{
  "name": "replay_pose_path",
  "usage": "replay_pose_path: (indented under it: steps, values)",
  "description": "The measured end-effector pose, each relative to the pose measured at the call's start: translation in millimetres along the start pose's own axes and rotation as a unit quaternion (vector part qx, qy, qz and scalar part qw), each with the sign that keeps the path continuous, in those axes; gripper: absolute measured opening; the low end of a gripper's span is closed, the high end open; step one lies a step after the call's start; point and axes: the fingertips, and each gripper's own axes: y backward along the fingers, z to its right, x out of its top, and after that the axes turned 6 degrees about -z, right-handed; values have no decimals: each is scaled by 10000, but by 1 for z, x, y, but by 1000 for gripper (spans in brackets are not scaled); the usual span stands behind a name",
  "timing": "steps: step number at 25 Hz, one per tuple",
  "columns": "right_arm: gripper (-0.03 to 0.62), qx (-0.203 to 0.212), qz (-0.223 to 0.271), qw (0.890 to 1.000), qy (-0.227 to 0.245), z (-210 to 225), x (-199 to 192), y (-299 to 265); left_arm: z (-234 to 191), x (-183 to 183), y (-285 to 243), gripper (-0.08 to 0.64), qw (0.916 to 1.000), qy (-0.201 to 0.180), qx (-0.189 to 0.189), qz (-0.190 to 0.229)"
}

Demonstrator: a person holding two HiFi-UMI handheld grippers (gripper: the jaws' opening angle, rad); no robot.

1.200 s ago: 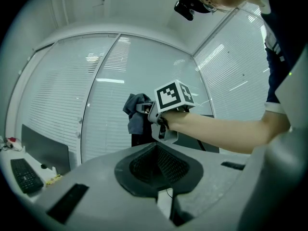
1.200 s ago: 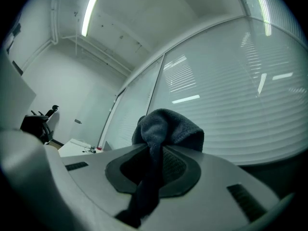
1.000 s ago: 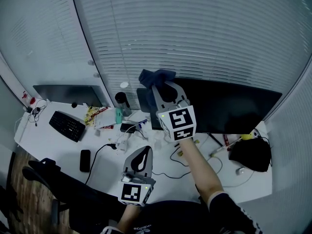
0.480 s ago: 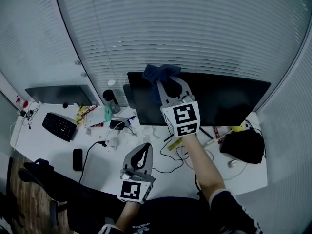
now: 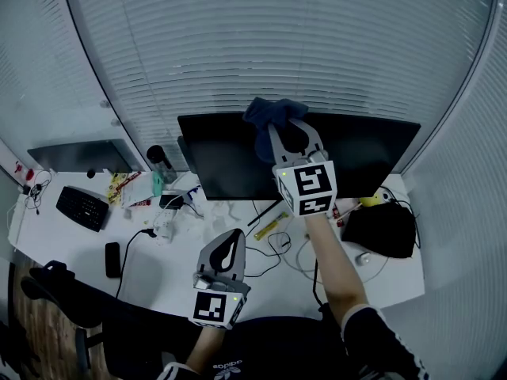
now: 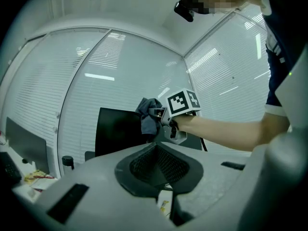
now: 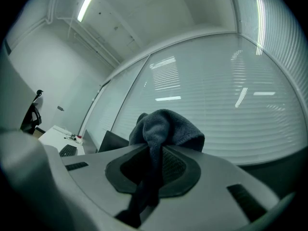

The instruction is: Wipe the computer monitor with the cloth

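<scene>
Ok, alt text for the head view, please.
The right gripper holds a bunched dark blue cloth at the top edge of a wide black monitor. The left gripper, shut and empty, hangs over the cluttered white desk.

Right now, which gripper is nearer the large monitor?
Right. The right gripper holds the cloth at the monitor's top edge; the left gripper hangs shut, low over the desk, well in front of it.

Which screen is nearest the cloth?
The big monitor in the middle; the cloth is at its top edge. The other screen stands far left.
</scene>
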Motion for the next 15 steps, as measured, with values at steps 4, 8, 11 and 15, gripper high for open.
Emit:
replay_pose_path:
  steps: [4, 8, 11, 15]
  values:
    - [46, -224, -28, 9997, -71, 28, -5, 14, 14, -7, -6, 6, 9998, -29, -93, -158]
    - [46, -473, -46, 9988, -128, 56, -11, 32, 29, -6, -11, 6, 9996, -71, -195, -188]
    - [46, -616, -73, 9980, -138, 76, -15, 43, 39, -4, -15, 6, 9995, -113, -248, -157]
    - [46, -772, -110, 9969, -125, 100, -20, 56, 54, -5, -21, 6, 9992, -93, -336, -199]
